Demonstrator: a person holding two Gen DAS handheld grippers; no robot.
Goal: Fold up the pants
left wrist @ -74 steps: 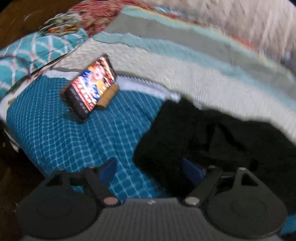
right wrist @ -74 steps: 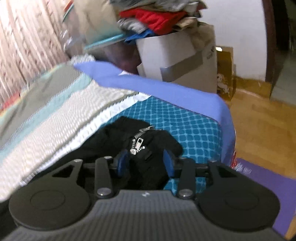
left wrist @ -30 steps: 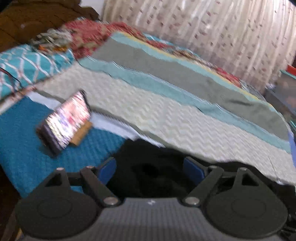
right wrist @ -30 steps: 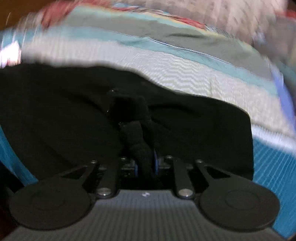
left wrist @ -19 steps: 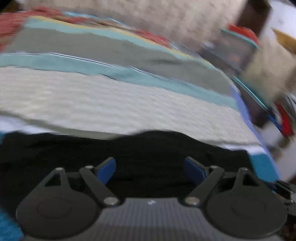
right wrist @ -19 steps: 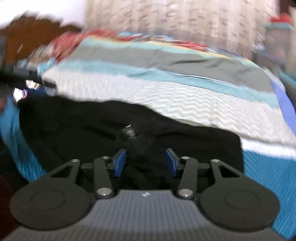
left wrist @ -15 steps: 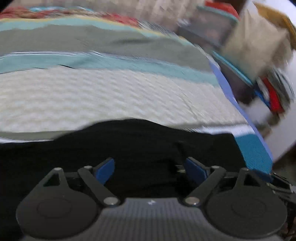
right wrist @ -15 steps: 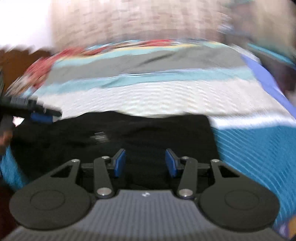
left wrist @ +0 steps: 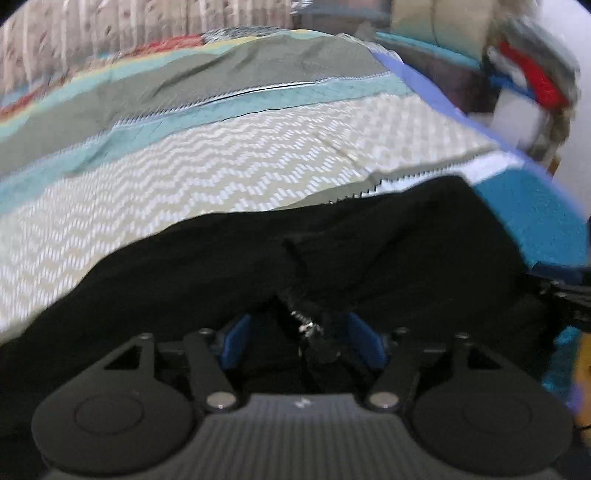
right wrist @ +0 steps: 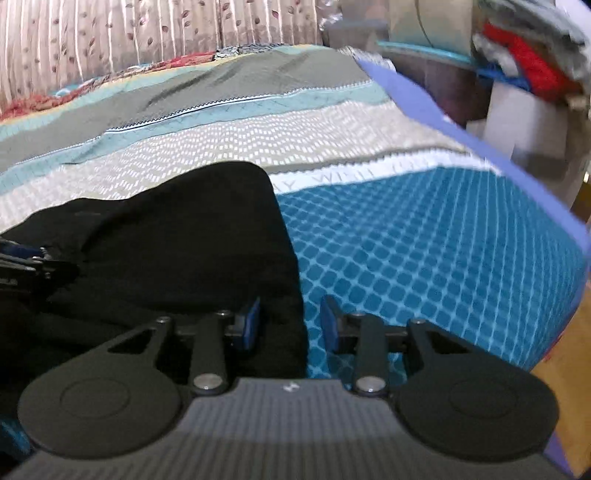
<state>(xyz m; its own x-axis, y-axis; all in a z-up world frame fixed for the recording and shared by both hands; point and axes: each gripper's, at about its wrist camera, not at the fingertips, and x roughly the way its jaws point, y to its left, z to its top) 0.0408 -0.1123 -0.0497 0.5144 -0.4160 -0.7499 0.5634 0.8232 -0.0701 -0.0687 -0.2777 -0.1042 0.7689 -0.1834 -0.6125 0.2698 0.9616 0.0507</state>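
Note:
The black pants point(left wrist: 369, 254) lie on the bed, folded over on themselves. In the left wrist view my left gripper point(left wrist: 301, 341) is open, its blue pads either side of the zipper fly point(left wrist: 306, 326). In the right wrist view the pants point(right wrist: 177, 229) fill the left half. My right gripper point(right wrist: 290, 323) is open at the pants' right edge, left pad over black cloth, right pad over the teal sheet point(right wrist: 424, 251). The left gripper's side shows at the far left point(right wrist: 22, 258). The right gripper shows at the right edge of the left wrist view point(left wrist: 565, 288).
A striped grey, teal and zigzag blanket point(left wrist: 221, 147) covers the bed behind the pants. A curtain point(right wrist: 147, 33) hangs at the back. A white box piled with clothes point(right wrist: 524, 74) stands past the bed's right edge. Wooden floor point(right wrist: 565, 350) lies to the right.
The right gripper let go of the pants, opened, and moved right to their edge. The left gripper swung right to the zipper and narrowed its opening. The phone left the view.

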